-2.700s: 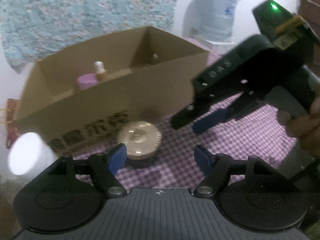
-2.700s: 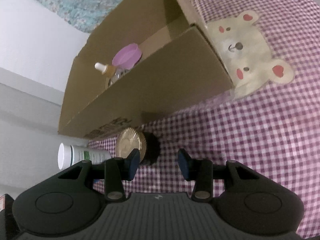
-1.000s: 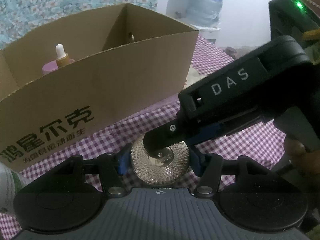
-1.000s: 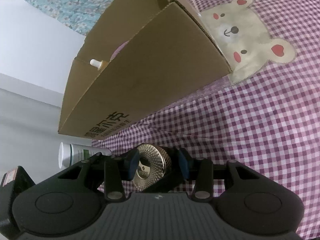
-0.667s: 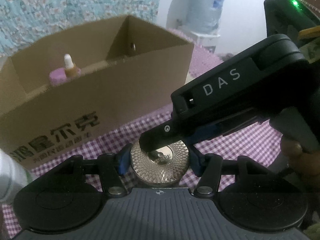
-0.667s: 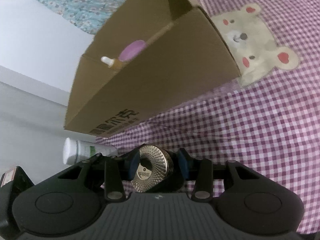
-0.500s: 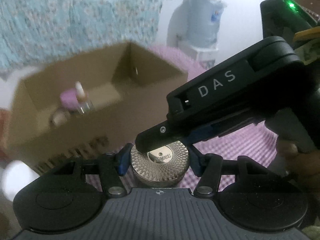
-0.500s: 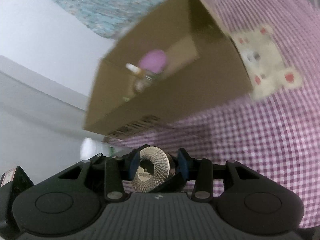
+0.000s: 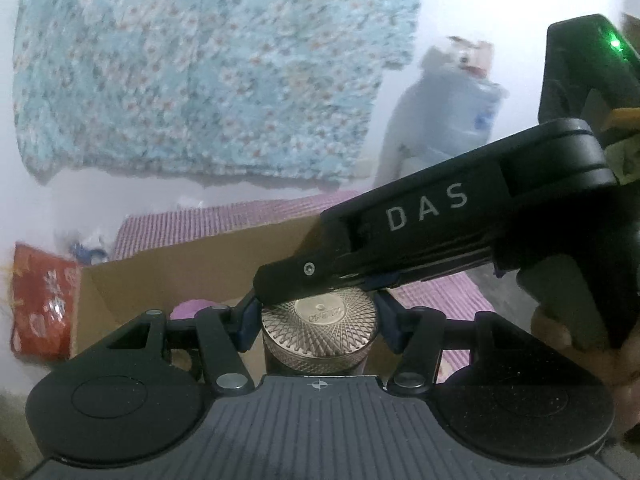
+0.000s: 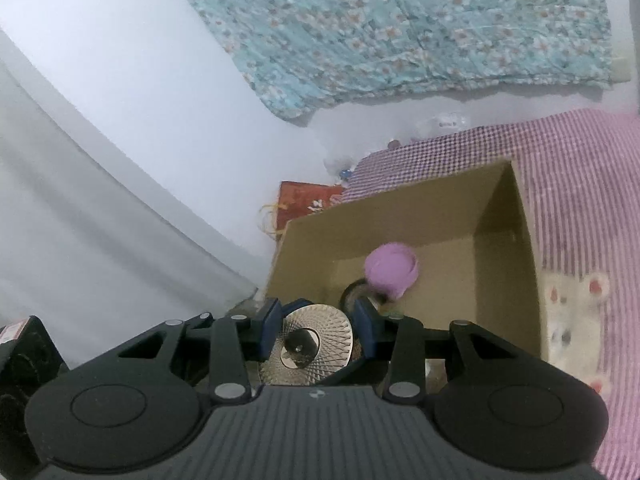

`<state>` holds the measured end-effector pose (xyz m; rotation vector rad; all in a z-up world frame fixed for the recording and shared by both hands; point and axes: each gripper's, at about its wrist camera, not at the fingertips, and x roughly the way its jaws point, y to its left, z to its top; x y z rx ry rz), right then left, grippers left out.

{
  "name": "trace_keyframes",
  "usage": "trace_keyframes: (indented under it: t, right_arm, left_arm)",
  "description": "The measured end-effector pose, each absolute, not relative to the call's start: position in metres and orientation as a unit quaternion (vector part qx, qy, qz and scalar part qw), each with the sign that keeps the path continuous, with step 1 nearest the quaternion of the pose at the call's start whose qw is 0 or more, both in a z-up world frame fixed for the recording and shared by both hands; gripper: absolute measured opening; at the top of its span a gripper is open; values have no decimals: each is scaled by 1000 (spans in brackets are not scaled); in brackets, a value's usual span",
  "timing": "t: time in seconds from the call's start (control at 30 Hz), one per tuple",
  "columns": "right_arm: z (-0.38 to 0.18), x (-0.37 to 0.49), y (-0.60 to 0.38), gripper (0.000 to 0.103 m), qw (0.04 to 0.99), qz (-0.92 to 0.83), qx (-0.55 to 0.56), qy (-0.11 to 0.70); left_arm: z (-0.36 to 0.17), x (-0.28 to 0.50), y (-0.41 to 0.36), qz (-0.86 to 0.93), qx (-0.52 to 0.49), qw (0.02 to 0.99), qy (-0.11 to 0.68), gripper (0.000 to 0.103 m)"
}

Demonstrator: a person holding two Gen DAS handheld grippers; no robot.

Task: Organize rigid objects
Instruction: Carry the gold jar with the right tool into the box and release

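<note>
While both clamp jar [image 9: 320,330]; box [image 10: 404,220] visible.

Gold engraved jar lid [image 9: 320,316], brown box [image 10: 440,216] (purple-checked cloth [image 10: 580,168] beneath)

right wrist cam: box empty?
No, a purple lid sits inside the cardboard box, beyond the gold-lidded jar.

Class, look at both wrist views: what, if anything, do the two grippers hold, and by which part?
Both hold one round gold-lidded jar. The left gripper clamps its sides just under the lid; the right gripper clamps it from above and below, across the lid's face.
</note>
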<state>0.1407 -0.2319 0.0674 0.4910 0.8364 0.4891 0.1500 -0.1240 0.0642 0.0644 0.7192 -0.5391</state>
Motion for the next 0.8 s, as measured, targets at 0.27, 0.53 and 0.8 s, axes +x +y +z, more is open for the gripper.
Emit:
trace_keyframes:
  t: [0.27, 0.53, 0.8]
  right_arm:
    - [18, 244, -233, 43, 827, 215, 207, 476]
    - [-16, 303, -232, 43, 802, 206, 186, 528]
    - [-33, 322, -227, 43, 794, 205, 152, 551]
  left_arm:
    - [10, 246, -135, -217, -9, 872, 438, 58]
    - [-21, 284, -145, -184, -6, 857, 482, 58]
    - [-36, 287, -154, -167, -4, 848, 503, 58]
